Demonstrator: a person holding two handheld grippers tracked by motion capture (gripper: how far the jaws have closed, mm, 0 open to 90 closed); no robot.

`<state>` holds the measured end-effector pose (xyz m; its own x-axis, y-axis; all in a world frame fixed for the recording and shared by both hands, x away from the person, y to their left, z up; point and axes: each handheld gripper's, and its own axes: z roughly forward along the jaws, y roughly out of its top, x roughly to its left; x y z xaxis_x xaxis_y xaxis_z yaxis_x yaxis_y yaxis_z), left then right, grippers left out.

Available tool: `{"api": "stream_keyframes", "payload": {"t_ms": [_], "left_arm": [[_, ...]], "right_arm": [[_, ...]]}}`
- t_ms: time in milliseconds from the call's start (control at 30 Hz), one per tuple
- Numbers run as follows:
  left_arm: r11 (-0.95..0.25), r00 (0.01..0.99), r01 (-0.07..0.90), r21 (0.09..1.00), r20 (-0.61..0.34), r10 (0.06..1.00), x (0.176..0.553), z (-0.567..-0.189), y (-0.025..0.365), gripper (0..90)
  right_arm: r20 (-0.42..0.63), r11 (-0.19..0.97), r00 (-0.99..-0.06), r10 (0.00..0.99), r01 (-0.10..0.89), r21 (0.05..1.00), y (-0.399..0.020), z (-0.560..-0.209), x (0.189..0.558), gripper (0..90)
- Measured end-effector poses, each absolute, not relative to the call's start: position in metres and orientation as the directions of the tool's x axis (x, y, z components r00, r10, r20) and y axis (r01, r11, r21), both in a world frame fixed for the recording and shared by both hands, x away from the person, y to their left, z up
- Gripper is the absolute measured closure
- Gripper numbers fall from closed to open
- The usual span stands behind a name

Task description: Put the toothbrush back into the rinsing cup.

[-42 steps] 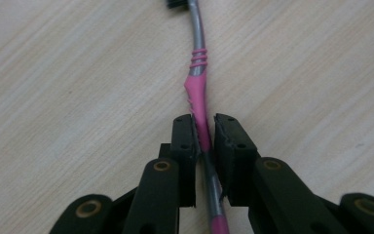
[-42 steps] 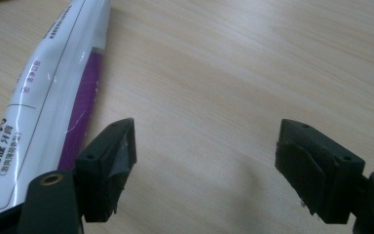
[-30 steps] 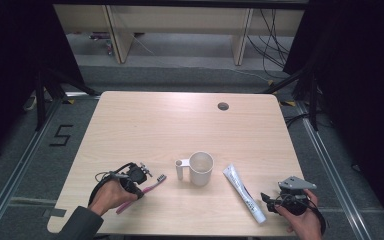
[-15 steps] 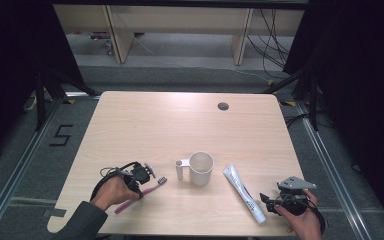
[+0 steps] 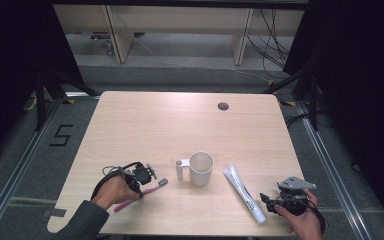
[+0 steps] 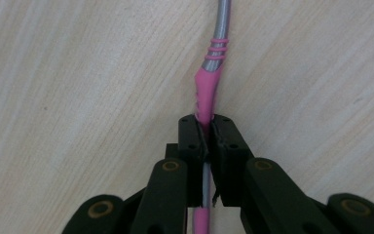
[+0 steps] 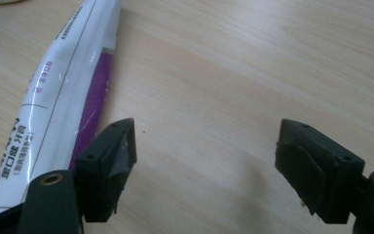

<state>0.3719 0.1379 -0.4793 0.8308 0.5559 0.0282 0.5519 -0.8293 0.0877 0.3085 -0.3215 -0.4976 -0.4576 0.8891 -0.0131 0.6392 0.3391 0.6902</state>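
At the near edge of the pale wooden table (image 5: 130, 130), the left gripper (image 5: 145, 175) has its black jaws pressed together on the pink and grey plastic toothbrush (image 5: 145, 191). In the left gripper view the pads pinch the pink handle (image 6: 205, 97) just below its grey neck, and the brush lies flat on the wood. The bristle end points toward the white ceramic mug with a side handle (image 5: 199, 168), which stands upright just beside it. I judge the grasp made and the lift not yet begun; the next move would call for raising the brush clear of the tabletop and tipping it over the mug's rim without knocking the mug.

On the other side, near the front right corner, the right gripper (image 5: 280, 201) rests with its jaws spread wide, holding nothing. The white and purple toothpaste tube (image 7: 68, 92) lies on the wood outside its jaws, right beside one of them. The tube runs diagonally from that gripper back toward the mug.

The front edge sits close to both hands, so there is little margin there. Beyond the mug the table is bare up to a small round dark cable hole (image 5: 223, 106) near the far edge, leaving plenty of room to swing either arm.
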Motion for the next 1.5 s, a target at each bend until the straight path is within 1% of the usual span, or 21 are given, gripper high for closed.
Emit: {"api": "stream_keyframes", "payload": {"t_ms": [167, 200, 300, 400, 500, 633, 733, 800, 833, 933, 967, 1000, 1033, 1100, 1133, 1200, 1233, 1367, 1400, 1433, 1500], "left_arm": [[-0.829, 0.831, 0.55, 0.103, 0.027, 0.555, 0.371, -0.48, 0.14, 83.2], [-0.827, 0.83, 0.552, 0.108, 0.019, 0.557, 0.371, -0.479, 0.141, 83.2], [-0.827, 0.831, 0.55, 0.114, 0.021, 0.556, 0.371, -0.479, 0.142, 83.2], [-0.819, 0.825, 0.556, 0.141, 0.023, 0.564, 0.37, -0.476, 0.144, 83.3], [-0.809, 0.82, 0.56, 0.181, 0.021, 0.572, 0.371, -0.471, 0.147, 83.3], [-0.777, 0.804, 0.565, 0.278, 0.027, 0.595, 0.371, -0.46, 0.154, 83.3], [-0.758, 0.794, 0.57, 0.317, 0.025, 0.607, 0.371, -0.457, 0.157, 83.3], [-0.723, 0.78, 0.57, 0.391, 0.02, 0.625, 0.371, -0.45, 0.161, 83.3], [-0.723, 0.78, 0.57, 0.391, 0.02, 0.625, 0.371, -0.45, 0.161, 83.3], [-0.68, 0.763, 0.568, 0.464, 0.013, 0.646, 0.371, -0.444, 0.164, 83.3], [-0.625, 0.735, 0.578, 0.525, -0.003, 0.678, 0.369, -0.441, 0.166, 83.3], [-0.617, 0.74, 0.557, 0.556, 0.004, 0.672, 0.37, -0.439, 0.168, 83.3], [-0.589, 0.732, 0.554, 0.588, -0.007, 0.681, 0.37, -0.438, 0.17, 83.3], [-0.57, 0.731, 0.558, 0.604, -0.033, 0.681, 0.37, -0.435, 0.172, 83.3], [-0.491, 0.705, 0.539, 0.684, -0.048, 0.708, 0.368, -0.433, 0.175, 83.3], [-0.459, 0.698, 0.53, 0.713, -0.06, 0.713, 0.367, -0.432, 0.177, 83.3], [-0.385, 0.682, 0.514, 0.767, -0.093, 0.725, 0.365, -0.43, 0.178, 83.3], [-0.31, 0.661, 0.478, 0.822, -0.105, 0.743, 0.363, -0.431, 0.177, 83.3], [-0.254, 0.648, 0.459, 0.851, -0.125, 0.751, 0.361, -0.433, 0.174, 83.3], [-0.254, 0.648, 0.459, 0.851, -0.125, 0.751, 0.361, -0.433, 0.174, 83.3], [-0.226, 0.639, 0.445, 0.867, -0.131, 0.758, 0.36, -0.434, 0.172, 83.3]], "right_arm": [[-0.002, 0.323, -0.445, 0.896, 0.648, 0.689, -0.321, -0.498, 0.308, 23.8], [-0.045, 0.364, -0.472, 0.88, 0.61, 0.704, -0.324, -0.498, 0.311, 23.8], [-0.046, 0.367, -0.474, 0.879, 0.611, 0.701, -0.324, -0.498, 0.311, 23.8], [-0.016, 0.341, -0.458, 0.889, 0.637, 0.691, -0.322, -0.497, 0.309, 23.8], [-0.065, 0.381, -0.485, 0.872, 0.591, 0.711, -0.325, -0.499, 0.312, 23.8], [-0.071, 0.385, -0.485, 0.872, 0.589, 0.711, -0.326, -0.499, 0.312, 23.8], [-0.066, 0.379, -0.482, 0.874, 0.591, 0.712, -0.325, -0.499, 0.312, 23.8], [-0.074, 0.387, -0.485, 0.872, 0.587, 0.711, -0.326, -0.498, 0.312, 23.8], [-0.074, 0.387, -0.485, 0.872, 0.587, 0.711, -0.326, -0.498, 0.312, 23.8], [-0.071, 0.384, -0.482, 0.874, 0.591, 0.709, -0.326, -0.498, 0.312, 23.8], [-0.042, 0.369, -0.486, 0.873, 0.602, 0.708, -0.325, -0.498, 0.312, 23.8], [-0.058, 0.375, -0.478, 0.876, 0.6, 0.707, -0.326, -0.497, 0.312, 23.8], [-0.029, 0.346, -0.465, 0.885, 0.614, 0.709, -0.324, -0.498, 0.311, 23.8], [-0.043, 0.364, -0.478, 0.877, 0.604, 0.71, -0.326, -0.498, 0.312, 23.8], [-0.036, 0.356, -0.473, 0.88, 0.61, 0.708, -0.325, -0.498, 0.312, 23.8], [-0.041, 0.364, -0.479, 0.877, 0.605, 0.709, -0.326, -0.498, 0.312, 23.8], [-0.039, 0.36, -0.477, 0.878, 0.605, 0.71, -0.325, -0.498, 0.312, 23.8], [-0.038, 0.36, -0.481, 0.876, 0.6, 0.714, -0.325, -0.498, 0.312, 23.8], [-0.025, 0.347, -0.471, 0.882, 0.611, 0.712, -0.324, -0.498, 0.311, 23.8], [-0.061, 0.375, -0.478, 0.876, 0.597, 0.709, -0.326, -0.497, 0.312, 23.8], [-0.038, 0.359, -0.478, 0.877, 0.601, 0.714, -0.325, -0.498, 0.312, 23.8]]}}
